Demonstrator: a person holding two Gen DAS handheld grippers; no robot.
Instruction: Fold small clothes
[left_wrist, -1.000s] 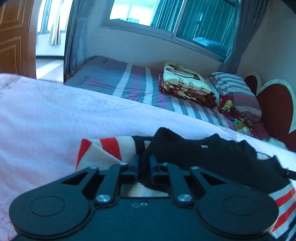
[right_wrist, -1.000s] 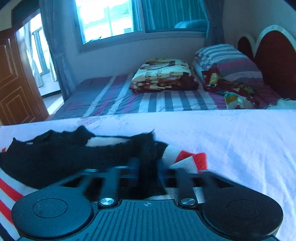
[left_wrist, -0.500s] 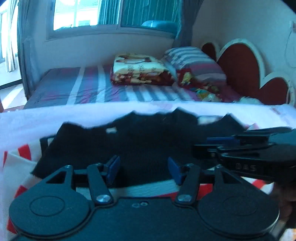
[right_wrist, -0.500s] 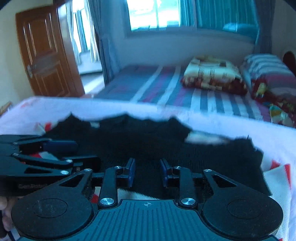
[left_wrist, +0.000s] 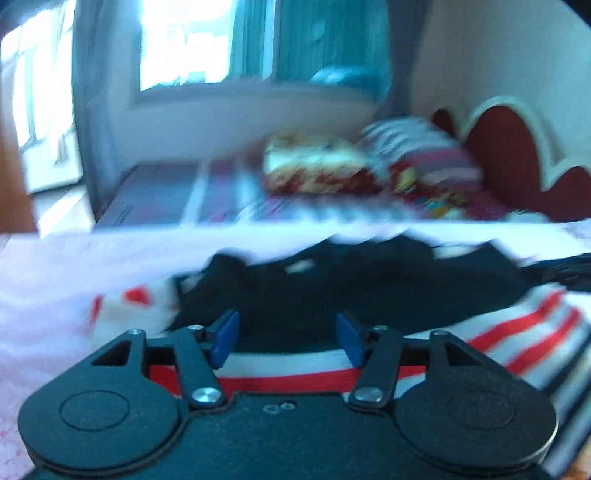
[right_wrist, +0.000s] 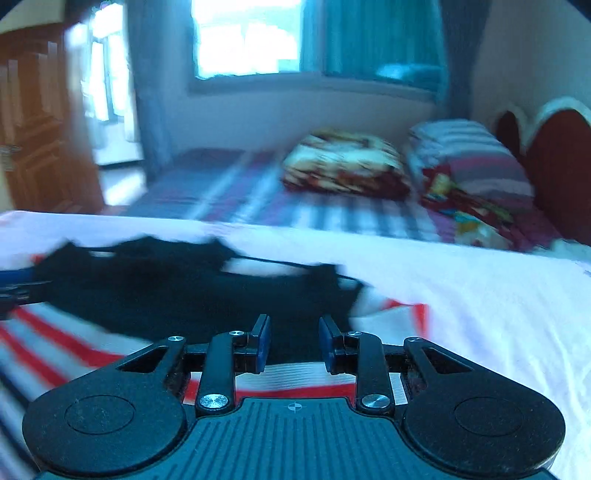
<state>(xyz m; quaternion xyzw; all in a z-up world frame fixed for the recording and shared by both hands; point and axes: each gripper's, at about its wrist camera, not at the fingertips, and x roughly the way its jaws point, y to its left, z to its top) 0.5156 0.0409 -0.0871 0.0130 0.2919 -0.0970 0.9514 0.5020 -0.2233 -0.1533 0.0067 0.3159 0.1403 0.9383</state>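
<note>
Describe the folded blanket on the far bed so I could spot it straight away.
Look past the pink sheet in the foreground to the striped bed under the window. The folded blanket lies on that bed, just left of the striped pillow by the red headboard. Unlike its striped neighbours, it has a busy cream, yellow and dark red print.

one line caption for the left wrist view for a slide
Left gripper, fingers apart and empty, over a black garment lying on a red-and-white striped one on a pale sheet.
</note>
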